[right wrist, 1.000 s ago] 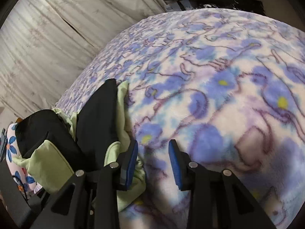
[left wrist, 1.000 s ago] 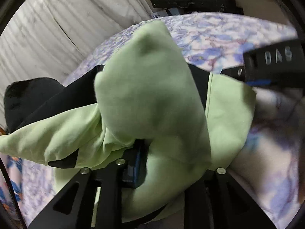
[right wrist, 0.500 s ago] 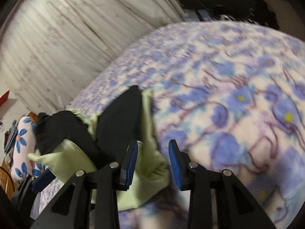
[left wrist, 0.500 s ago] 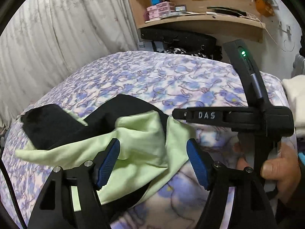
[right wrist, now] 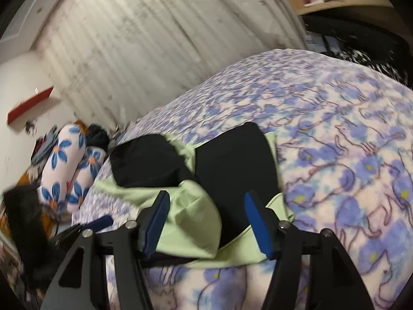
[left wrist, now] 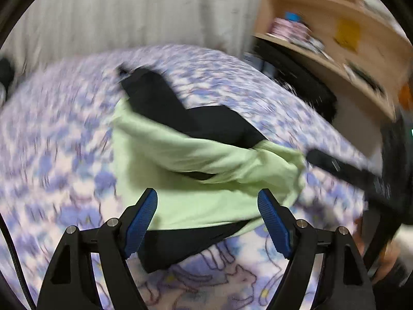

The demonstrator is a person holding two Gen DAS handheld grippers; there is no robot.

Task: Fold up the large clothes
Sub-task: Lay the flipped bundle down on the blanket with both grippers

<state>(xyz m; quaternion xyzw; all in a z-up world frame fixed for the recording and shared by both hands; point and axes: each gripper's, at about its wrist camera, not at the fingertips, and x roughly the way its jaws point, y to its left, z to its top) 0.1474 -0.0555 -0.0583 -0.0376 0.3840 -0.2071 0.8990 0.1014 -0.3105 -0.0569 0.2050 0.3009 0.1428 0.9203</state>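
Garment: a light green and black top (left wrist: 206, 162) is lying bunched on the purple-flowered blanket (left wrist: 51, 142), partly folded, its black parts showing at the far end and along the near hem.
Left gripper (left wrist: 207, 219): its jaws have just been opening and are standing wide apart above the garment's near edge, gripping nothing; the cloth is lying below the blue pads (left wrist: 143, 222), not pinched.
Right gripper (right wrist: 206, 222): its jaws have just been opening too, and are holding nothing; green and black cloth is showing between them without either pad pressing on it.
Left wrist view only: wooden shelves (left wrist: 335, 38) are rising at the right, the other gripper's black body (left wrist: 361, 178) is reaching in from the right edge, and a hand (left wrist: 387, 261) is blurring below it.
Right wrist view only: a flower-print bolster (right wrist: 69, 165) is lying at the bed's far left end, and a pale pleated curtain (right wrist: 155, 46) is hanging behind.
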